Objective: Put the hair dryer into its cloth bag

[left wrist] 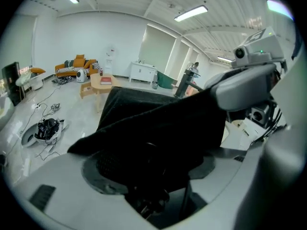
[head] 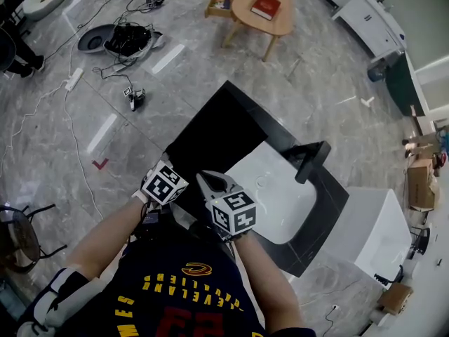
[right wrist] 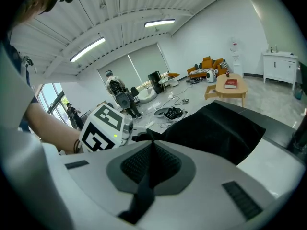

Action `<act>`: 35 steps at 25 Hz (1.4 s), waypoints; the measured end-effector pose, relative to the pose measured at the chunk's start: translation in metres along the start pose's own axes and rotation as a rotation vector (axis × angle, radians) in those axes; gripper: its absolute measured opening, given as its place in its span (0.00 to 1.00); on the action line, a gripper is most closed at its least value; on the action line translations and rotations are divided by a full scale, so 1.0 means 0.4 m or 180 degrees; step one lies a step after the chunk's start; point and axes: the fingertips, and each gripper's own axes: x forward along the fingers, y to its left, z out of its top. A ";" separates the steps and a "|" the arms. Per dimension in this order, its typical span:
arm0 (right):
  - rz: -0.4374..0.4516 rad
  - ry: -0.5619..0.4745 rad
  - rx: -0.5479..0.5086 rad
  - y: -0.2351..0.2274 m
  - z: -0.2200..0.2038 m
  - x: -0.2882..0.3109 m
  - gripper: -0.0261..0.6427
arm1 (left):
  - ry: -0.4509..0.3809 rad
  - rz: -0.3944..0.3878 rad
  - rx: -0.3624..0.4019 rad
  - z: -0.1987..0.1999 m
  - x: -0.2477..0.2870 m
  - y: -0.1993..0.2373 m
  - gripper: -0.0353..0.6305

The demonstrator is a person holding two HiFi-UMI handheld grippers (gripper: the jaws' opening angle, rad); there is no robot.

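The black cloth bag (right wrist: pixel 216 128) lies slack over the dark counter in front of me. My right gripper (right wrist: pixel 151 152) is shut on a narrow fold of the bag's edge (right wrist: pixel 144 186), which runs down between its pads. My left gripper (left wrist: pixel 168 128) stands wide open, with the bag (left wrist: pixel 158 123) draped loosely over its lower jaw. Under that cloth sits a dark rounded shape with a cord (left wrist: pixel 148 200); I cannot tell if it is the hair dryer. In the head view both marker cubes, left (head: pixel 165 184) and right (head: pixel 233 213), are close together at the counter's near corner.
A white sink (head: pixel 280 188) with a black faucet (head: pixel 309 161) is set in the black counter (head: pixel 231 118). A white cabinet (head: pixel 372 234) stands to its right. Beyond are a wooden table with a red book (head: pixel 265 7) and cables (head: pixel 126 41) on the floor.
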 end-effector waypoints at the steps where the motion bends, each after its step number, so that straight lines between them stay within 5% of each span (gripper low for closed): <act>1: -0.0008 -0.0001 0.0003 -0.001 0.001 -0.001 0.06 | 0.0031 0.0010 0.0027 -0.015 -0.011 0.000 0.52; 9: -0.0022 -0.0004 0.0022 -0.003 -0.003 -0.001 0.06 | 0.0111 0.0172 -0.0176 -0.139 -0.081 0.015 0.51; 13: -0.0038 0.0007 0.0017 0.001 -0.004 -0.001 0.06 | 0.0117 0.0256 -0.0169 -0.142 -0.092 0.016 0.29; 25: 0.0028 0.0052 -0.0084 0.040 -0.014 0.001 0.06 | -0.0096 0.0267 -0.0275 -0.051 -0.019 0.015 0.29; 30: 0.0014 0.0065 -0.0060 0.033 -0.022 -0.002 0.06 | -0.0162 0.0067 -0.0431 -0.049 -0.007 0.006 0.29; 35: 0.0031 0.0230 -0.0260 0.037 -0.059 0.025 0.06 | -0.0141 0.0057 -0.0265 -0.098 -0.107 0.024 0.32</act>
